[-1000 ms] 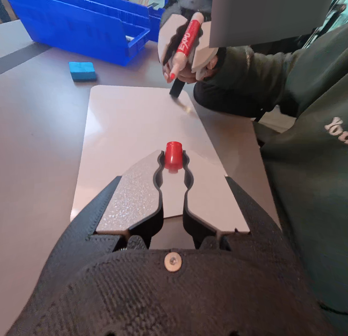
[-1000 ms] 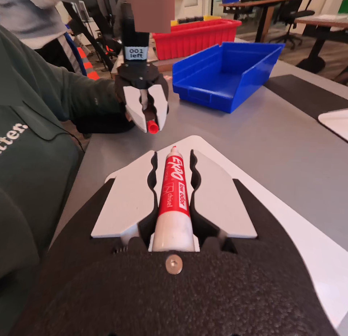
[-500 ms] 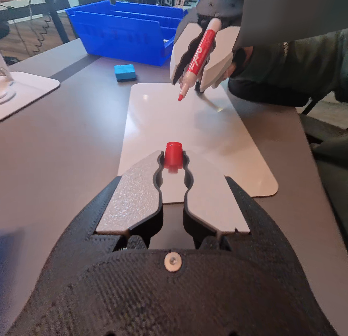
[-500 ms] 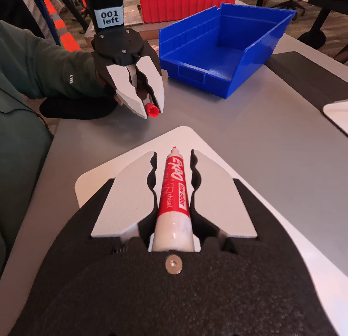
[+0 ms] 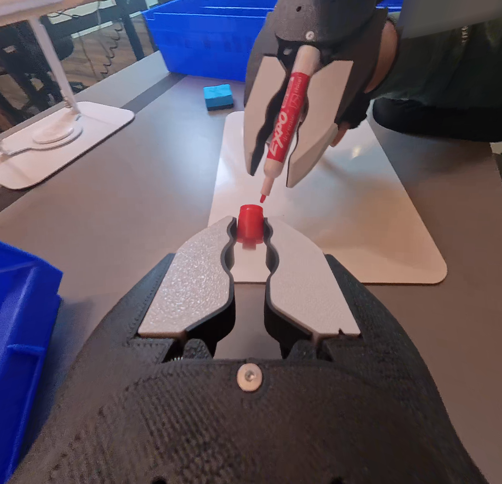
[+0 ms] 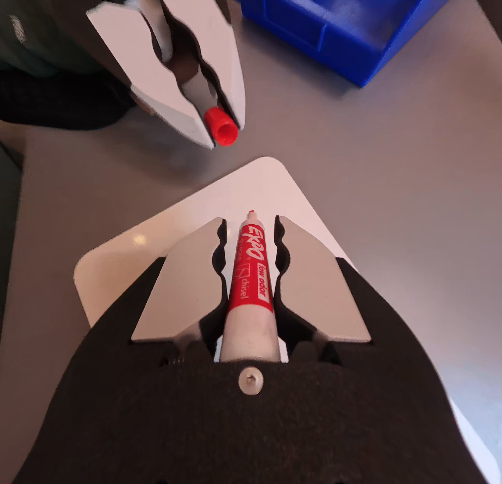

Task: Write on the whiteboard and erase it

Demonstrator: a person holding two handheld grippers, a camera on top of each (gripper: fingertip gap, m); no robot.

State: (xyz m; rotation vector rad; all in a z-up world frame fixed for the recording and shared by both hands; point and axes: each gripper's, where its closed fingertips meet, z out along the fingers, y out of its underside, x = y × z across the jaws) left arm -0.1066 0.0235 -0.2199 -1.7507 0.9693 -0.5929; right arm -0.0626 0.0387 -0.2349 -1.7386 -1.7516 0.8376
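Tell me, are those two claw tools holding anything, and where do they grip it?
Yes. The left gripper pinches the red cap at its closed end. The right gripper clamps the marker around its barrel, tip pointing out.

My right tongs pinch the uncapped red marker, tip just short of the red cap in my left tongs, above the whiteboard.

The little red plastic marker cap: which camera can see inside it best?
The right wrist view: the red plastic marker cap turns its open, hollow mouth toward that camera. The left wrist view shows only the cap's closed outside, pinched at its own hand-held gripper's tips.
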